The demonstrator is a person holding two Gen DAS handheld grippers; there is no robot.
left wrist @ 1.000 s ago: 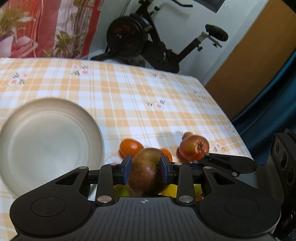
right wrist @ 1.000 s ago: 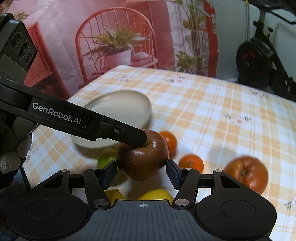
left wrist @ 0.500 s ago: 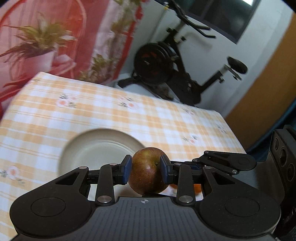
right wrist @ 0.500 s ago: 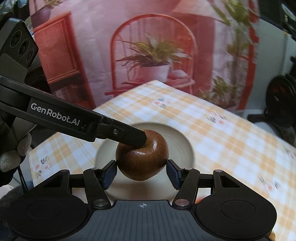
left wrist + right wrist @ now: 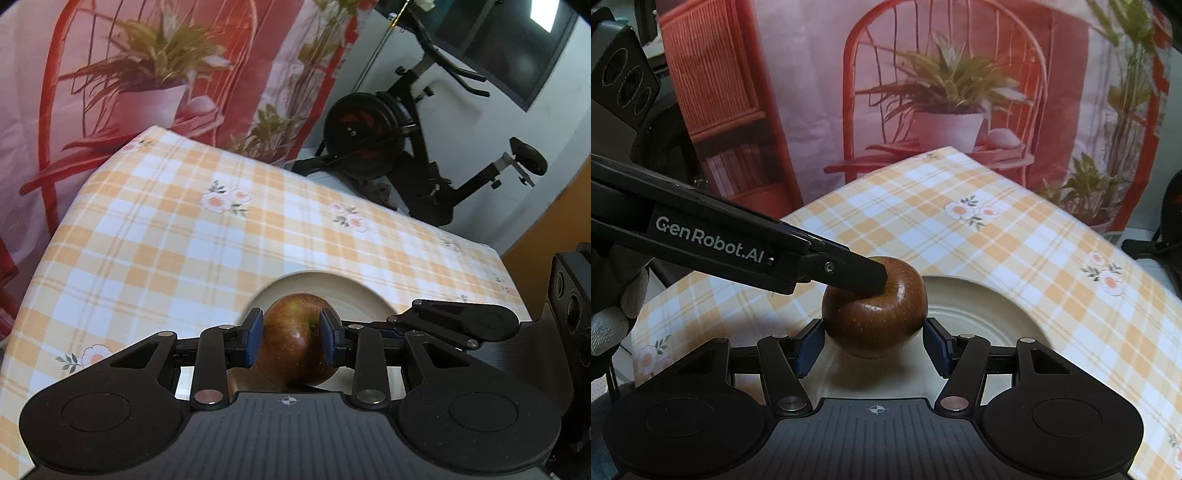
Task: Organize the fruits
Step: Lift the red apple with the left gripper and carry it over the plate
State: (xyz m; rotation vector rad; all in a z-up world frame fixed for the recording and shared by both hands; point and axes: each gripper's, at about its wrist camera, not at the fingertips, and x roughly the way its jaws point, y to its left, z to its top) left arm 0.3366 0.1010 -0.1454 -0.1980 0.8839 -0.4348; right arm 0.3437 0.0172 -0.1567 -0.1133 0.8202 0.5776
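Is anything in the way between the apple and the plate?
No, nothing I can see. The left gripper holds the apple just above the plate, whose visible part looks bare. The right gripper flanks the apple, not beneath it.

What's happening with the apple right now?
Left gripper shut on apple, over the plate. Right gripper open either side of the apple, not touching. Nothing in the way.
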